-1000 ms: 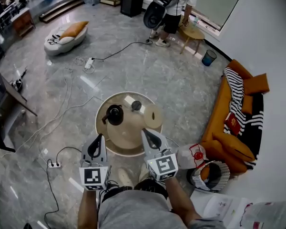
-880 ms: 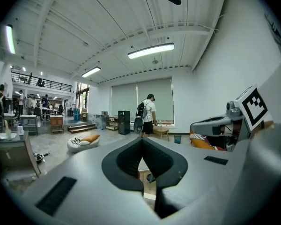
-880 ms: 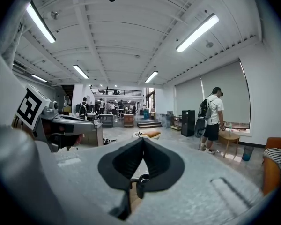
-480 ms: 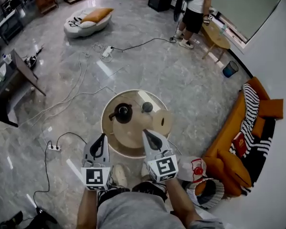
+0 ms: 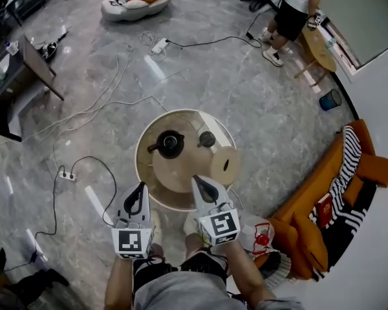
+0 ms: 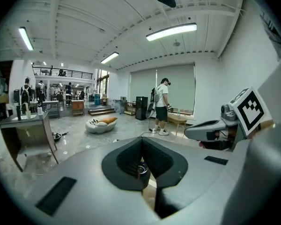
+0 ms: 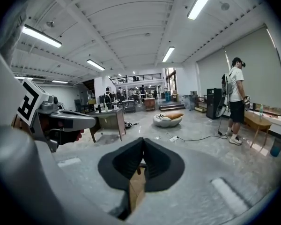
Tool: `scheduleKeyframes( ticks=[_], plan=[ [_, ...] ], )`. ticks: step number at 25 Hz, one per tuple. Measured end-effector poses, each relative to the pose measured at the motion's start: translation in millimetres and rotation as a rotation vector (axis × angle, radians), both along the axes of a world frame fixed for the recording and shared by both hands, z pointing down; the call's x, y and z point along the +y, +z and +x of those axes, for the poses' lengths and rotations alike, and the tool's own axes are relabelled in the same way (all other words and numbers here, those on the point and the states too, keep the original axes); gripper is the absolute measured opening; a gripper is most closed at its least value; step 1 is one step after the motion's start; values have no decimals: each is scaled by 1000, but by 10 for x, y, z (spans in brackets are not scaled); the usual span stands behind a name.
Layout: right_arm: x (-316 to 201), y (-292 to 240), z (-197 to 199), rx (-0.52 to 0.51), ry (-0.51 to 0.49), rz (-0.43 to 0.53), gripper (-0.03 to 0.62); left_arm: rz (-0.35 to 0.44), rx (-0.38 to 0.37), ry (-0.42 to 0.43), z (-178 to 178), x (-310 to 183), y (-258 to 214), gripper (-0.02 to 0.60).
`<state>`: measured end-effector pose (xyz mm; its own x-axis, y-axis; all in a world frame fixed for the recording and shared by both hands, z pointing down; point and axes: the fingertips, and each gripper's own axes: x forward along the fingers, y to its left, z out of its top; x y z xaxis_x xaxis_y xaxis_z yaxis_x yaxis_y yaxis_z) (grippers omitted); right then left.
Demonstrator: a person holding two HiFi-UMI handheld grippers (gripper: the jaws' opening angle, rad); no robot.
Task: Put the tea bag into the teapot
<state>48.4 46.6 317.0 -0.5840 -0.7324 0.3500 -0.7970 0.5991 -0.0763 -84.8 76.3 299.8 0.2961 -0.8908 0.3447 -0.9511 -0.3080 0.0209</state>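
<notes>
Both clenched and empty, the left gripper (image 5: 140, 187) and right gripper (image 5: 198, 180) have dropped nearer the round table (image 5: 174, 176); the teapot (image 5: 170, 144) stands ahead of the left one, no tea bag discernible, so picking comes next

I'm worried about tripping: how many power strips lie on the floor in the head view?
2. The near power strip lies left of the round table; the far power strip lies beyond the table, toward the white beanbag. Others may be hidden.
</notes>
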Motion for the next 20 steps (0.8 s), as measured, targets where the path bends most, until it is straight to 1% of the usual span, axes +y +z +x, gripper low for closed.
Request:
scheduleKeyframes(
  ticks=[1,4,7,10,14,17,20],
  plan=[
    [-33,97,-5,0,-5,-12,0,-12,3,-4,12,-26,92,14],
    [-135,395,-11,0,-19,-50,0,-25,-20,11,58,-128,380,15],
    [-225,712,-11,10,-38,-88,0,-52,-18,8,102,-220,654,15],
    [-293,1050,-24,35,-62,-109,0,-82,-14,7,114,-286,947,15],
    [-315,1464,-69,60,-92,-136,0,-123,-26,11,97,-306,1351,15],
    [-344,1742,-107,66,-104,-157,0,-148,-17,11,89,-352,1625,15],
    [-367,2058,-105,69,-112,-177,0,-183,16,-7,123,-401,1909,15]
  ],
)
